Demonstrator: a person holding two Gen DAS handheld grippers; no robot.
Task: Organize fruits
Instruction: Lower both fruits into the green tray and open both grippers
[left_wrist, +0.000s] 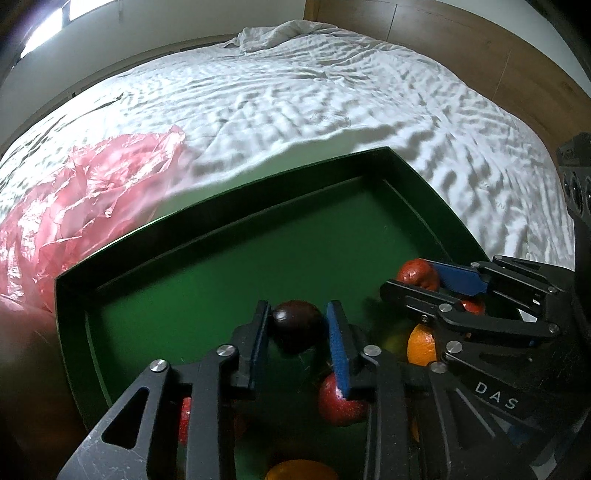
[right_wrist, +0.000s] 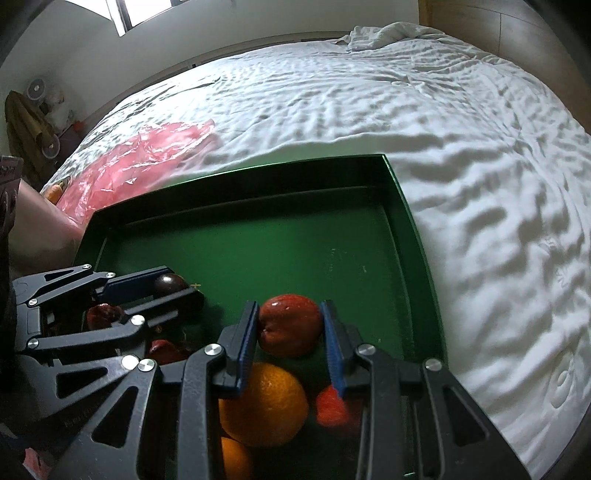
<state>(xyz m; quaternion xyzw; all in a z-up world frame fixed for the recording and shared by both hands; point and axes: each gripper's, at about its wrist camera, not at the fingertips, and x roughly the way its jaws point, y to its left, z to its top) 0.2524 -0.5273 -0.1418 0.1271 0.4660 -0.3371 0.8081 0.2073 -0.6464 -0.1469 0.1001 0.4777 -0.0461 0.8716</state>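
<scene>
A dark green tray (left_wrist: 229, 206) lies on a white bed and also shows in the right wrist view (right_wrist: 410, 206). My left gripper (left_wrist: 297, 325) is shut on a dark purple plum (left_wrist: 295, 323) above the tray's near part; the plum shows again in the right wrist view (right_wrist: 170, 284). My right gripper (right_wrist: 290, 325) is shut on a red apple (right_wrist: 290, 323), seen from the left as well (left_wrist: 415, 273). Beneath them lie oranges (right_wrist: 266, 402), (left_wrist: 421, 343), and other red fruits (left_wrist: 338, 404), (right_wrist: 330, 406).
A crumpled pink plastic bag (left_wrist: 74, 206) lies on the bed to the left of the tray. The white rumpled sheet (right_wrist: 480, 184) spreads beyond and to the right. A wooden wall (left_wrist: 480, 48) stands behind the bed.
</scene>
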